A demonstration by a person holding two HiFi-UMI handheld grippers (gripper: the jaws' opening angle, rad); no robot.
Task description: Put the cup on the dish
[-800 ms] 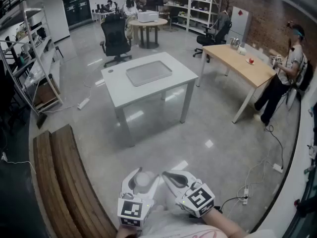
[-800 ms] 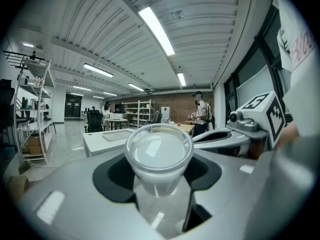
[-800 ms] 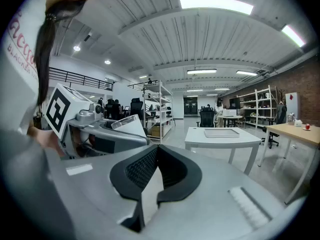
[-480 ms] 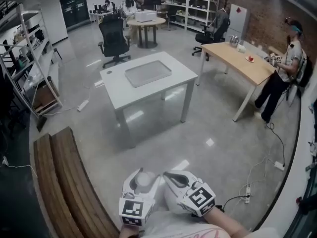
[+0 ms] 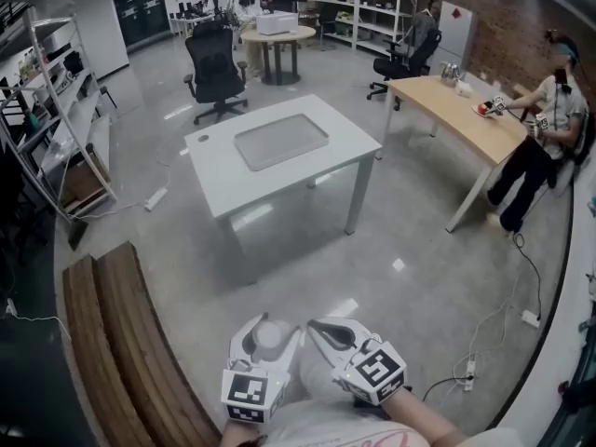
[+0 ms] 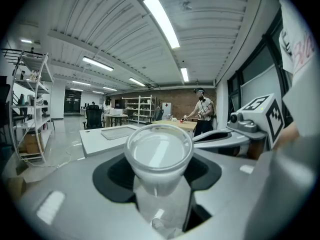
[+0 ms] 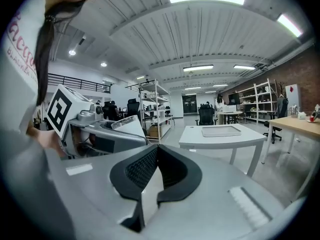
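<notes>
White table (image 5: 216,168) slightly nearer now, left gripper (image 5: 268,328) clamps empty clear cup (image 6: 158,155) — right gripper (image 5: 323,330) jaws closed, empty.

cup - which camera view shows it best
The left gripper view: the cup fills the centre, rim and clear wall sharp, gripped between the jaws. The head view shows only its small top; the right gripper view catches an edge at the left.

Glossy grey floor (image 5: 410,250), white table (image 5: 223,170) mid-room w/ black office chair (image 5: 214,68) behind — wooden table (image 5: 447,110) rt, by brick wall (image 5: 503,17). Metal shelving (image 5: 56,110) lt; strip lights (image 6: 162,21) overhead.
</notes>
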